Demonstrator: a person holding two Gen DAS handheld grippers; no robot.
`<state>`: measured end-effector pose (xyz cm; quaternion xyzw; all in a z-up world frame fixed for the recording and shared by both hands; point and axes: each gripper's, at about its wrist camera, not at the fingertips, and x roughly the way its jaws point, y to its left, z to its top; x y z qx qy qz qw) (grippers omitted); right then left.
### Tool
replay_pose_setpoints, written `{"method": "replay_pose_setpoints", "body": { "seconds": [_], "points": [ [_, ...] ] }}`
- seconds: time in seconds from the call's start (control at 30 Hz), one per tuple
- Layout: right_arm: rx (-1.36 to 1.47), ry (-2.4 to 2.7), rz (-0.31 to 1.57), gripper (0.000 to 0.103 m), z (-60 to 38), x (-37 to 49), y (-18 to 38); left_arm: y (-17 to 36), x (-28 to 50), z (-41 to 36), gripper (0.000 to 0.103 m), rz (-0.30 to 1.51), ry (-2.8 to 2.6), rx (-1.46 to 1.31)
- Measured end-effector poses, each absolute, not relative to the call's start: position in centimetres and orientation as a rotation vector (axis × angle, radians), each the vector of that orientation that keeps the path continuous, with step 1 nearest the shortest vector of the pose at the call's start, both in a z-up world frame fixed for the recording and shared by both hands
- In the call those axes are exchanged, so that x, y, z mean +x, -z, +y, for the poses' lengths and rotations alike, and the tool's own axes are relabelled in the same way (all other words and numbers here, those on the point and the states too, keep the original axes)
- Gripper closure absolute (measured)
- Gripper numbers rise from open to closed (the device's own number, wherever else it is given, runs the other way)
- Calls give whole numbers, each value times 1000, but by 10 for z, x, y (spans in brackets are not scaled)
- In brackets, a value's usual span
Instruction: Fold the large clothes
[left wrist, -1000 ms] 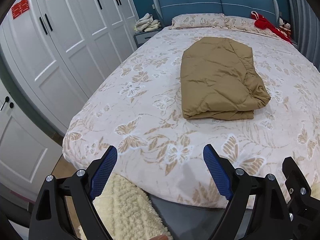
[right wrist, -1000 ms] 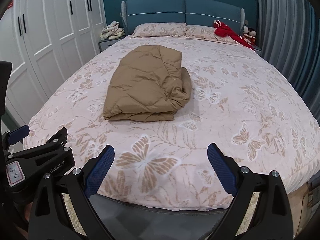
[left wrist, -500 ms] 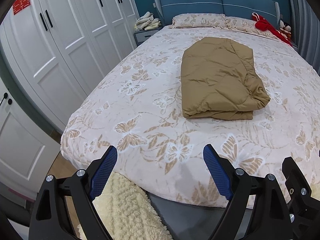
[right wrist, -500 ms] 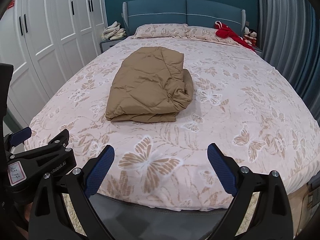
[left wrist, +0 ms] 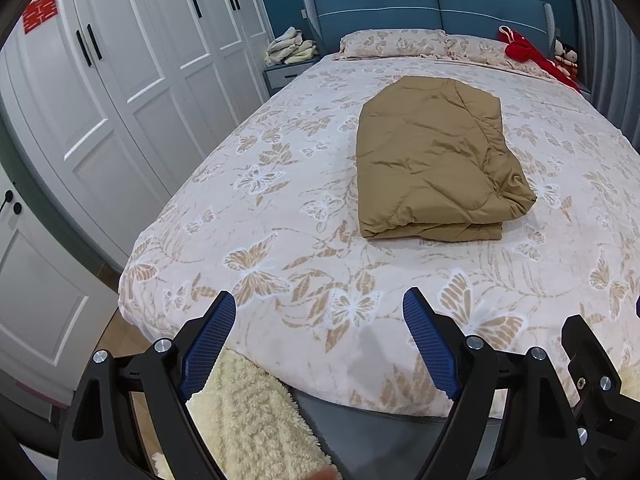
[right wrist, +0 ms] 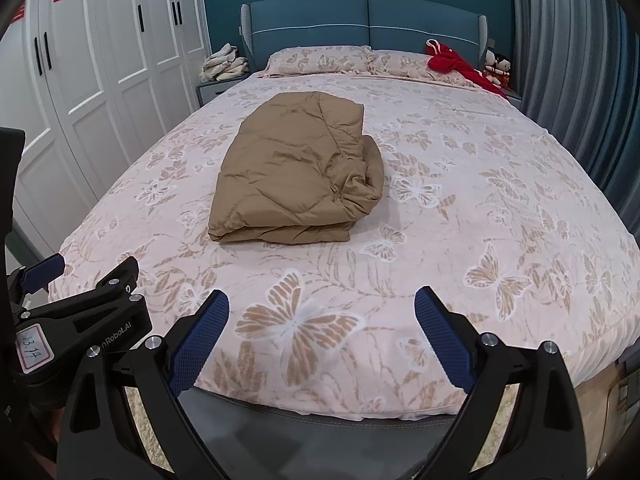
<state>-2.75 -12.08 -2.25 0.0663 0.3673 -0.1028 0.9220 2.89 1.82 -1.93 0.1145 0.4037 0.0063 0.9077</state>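
A tan padded garment [left wrist: 436,164] lies folded into a thick rectangle on the middle of the bed [left wrist: 280,216]. It also shows in the right wrist view [right wrist: 296,176], with a bunched edge on its right side. My left gripper [left wrist: 318,340] is open and empty, held off the foot of the bed, well short of the garment. My right gripper [right wrist: 322,340] is open and empty too, over the bed's foot edge. The left gripper's body shows at the left of the right wrist view [right wrist: 80,312].
White wardrobe doors [left wrist: 120,92] line the left side. A cream fluffy rug [left wrist: 248,412] lies on the floor at the foot of the bed. Pillows [right wrist: 320,60], a red cloth [right wrist: 460,64] and a nightstand with folded cloths [right wrist: 224,68] are at the headboard end. Grey curtains [right wrist: 560,60] hang on the right.
Both grippers have drawn back slightly from the bed and stay open. The folded garment has not moved.
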Motion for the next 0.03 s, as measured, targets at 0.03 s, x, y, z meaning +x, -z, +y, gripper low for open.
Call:
{"method": "replay_pose_setpoints", "body": {
  "seconds": [0.03],
  "points": [
    [135, 210, 754, 11, -122, -27, 23, 19, 29, 19, 21, 833, -15, 235]
  ]
}}
